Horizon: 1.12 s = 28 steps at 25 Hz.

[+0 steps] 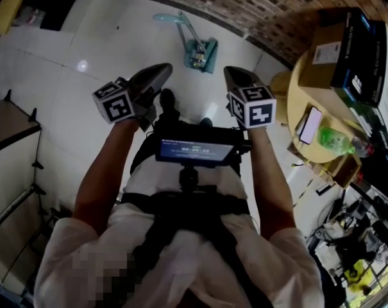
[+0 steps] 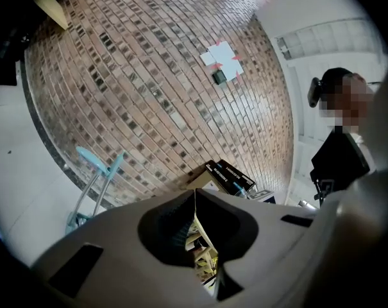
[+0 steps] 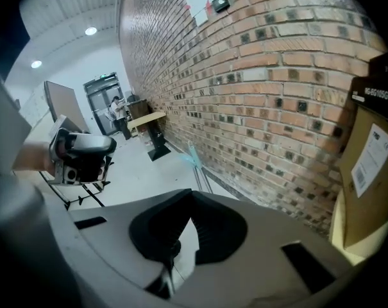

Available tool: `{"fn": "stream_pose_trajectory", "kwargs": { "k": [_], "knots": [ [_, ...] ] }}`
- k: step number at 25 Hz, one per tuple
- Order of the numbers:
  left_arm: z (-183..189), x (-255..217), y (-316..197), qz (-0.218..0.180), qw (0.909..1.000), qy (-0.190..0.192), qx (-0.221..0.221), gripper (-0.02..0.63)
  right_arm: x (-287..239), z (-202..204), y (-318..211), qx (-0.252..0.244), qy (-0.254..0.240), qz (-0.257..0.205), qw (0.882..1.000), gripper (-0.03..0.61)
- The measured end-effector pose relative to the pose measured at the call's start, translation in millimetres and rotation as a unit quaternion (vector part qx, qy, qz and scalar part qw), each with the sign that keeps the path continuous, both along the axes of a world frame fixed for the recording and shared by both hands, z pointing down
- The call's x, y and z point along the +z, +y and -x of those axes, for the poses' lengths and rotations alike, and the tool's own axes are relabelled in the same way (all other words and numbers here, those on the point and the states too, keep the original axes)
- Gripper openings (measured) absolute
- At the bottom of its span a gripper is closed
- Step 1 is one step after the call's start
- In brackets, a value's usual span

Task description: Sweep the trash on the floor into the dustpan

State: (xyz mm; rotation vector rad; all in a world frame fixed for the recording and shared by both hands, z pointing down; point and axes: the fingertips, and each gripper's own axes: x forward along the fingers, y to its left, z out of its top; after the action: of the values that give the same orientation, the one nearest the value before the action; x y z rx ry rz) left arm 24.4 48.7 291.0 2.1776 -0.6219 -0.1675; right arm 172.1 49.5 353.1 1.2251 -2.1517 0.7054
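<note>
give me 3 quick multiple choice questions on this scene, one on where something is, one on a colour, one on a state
1. The teal dustpan stands:
A) on the floor by the brick wall
B) on a chair
C) on a shelf

2. The bottle on the round table is:
A) red
B) green
C) black

3. The left gripper and right gripper are:
A) both wide open
B) each shut on a broom handle
C) both shut, with nothing between the jaws

Answers:
1 A, the head view shows it on the tiles beside the wall.
2 B, its body is bright green.
3 C, each gripper view shows its jaws meeting with nothing held.
</note>
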Motion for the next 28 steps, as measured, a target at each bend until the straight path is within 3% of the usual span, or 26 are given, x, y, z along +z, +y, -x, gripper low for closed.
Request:
{"fn": "stream_pose_trajectory", "kwargs": {
  "k": [14,28],
  "knots": [
    [-59.8,-10.1,96.2,-0.010,0.9989,-0.006,-0.045,0.000,-18.8,-45.4,63.9,-0.046,-0.017,-0.038,0.998,0.005],
    [-55.2,-43.9,124.5,-0.026,0.9996,0.006,-0.002,0.000,-59.7,-28.7,87.5,-0.037,-0.028,-0.052,0.998,0.005]
  ]
}}
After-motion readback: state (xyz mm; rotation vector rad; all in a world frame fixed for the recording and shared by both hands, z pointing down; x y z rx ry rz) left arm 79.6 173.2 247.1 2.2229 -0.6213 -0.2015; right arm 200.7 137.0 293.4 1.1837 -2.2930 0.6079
